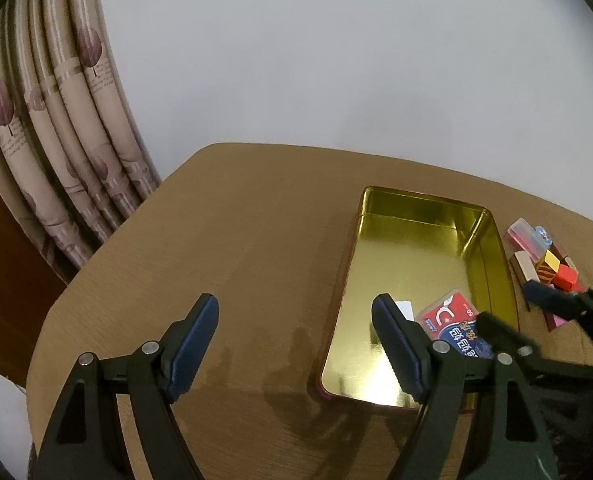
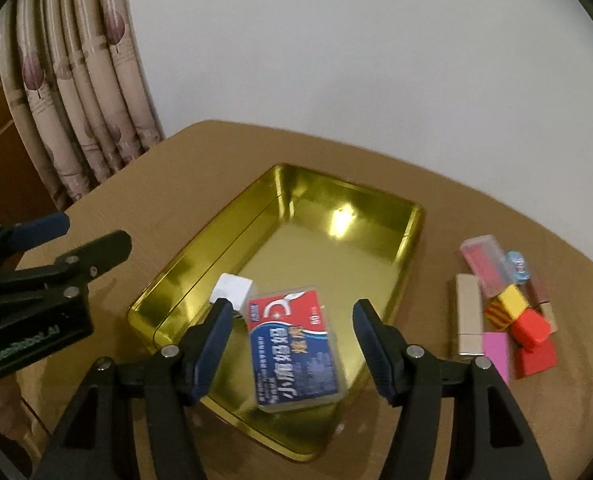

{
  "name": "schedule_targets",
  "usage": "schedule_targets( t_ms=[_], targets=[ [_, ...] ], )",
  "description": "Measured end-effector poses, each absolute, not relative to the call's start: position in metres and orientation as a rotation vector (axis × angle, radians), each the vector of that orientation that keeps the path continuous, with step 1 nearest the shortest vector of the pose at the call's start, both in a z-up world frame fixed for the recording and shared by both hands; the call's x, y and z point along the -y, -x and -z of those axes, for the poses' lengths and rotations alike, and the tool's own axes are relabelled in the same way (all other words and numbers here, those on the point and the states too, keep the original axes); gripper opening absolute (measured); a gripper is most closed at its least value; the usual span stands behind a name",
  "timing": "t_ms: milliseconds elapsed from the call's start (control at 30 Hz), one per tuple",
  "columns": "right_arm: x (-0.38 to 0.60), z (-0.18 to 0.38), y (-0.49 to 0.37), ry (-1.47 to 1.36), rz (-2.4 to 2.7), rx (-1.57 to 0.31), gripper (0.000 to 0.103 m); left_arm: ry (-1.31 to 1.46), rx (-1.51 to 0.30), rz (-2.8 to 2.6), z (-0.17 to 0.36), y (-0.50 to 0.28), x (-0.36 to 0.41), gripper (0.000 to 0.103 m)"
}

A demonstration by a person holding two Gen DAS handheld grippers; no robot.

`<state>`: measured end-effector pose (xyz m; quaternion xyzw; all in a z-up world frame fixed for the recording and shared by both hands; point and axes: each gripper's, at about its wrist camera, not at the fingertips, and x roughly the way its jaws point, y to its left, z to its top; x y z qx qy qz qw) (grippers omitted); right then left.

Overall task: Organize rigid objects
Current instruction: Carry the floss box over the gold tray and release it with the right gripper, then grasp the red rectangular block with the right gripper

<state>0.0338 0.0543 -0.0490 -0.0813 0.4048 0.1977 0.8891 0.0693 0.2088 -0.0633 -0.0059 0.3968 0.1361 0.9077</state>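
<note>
Right wrist: 1 gold tin w/ 2 items, approx. 8 outside.

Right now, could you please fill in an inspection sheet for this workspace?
Surface: brown wooden table, rounded corners.
Job's things: open gold tin holding a red-and-blue card box and a white cube.
Clutter: beside the tin, a pile of small blocks, a gold tube and a pink plastic case.
Grippers: left tongs open over bare table beside the tin; right tongs open above the card box, pads clear of it.
Cables: nothing seen.
Surroundings: white wall, patterned curtain.
</note>
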Motion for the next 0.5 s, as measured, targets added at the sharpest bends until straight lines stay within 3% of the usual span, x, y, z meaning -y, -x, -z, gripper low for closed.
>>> schedule_targets(
  t_ms=[500],
  targets=[
    [0.093,0.065,-0.036,0.12,-0.11,-0.876,0.064,-0.038,-0.834,-0.263,0.071,-0.07,-0.192,0.077]
  ],
)
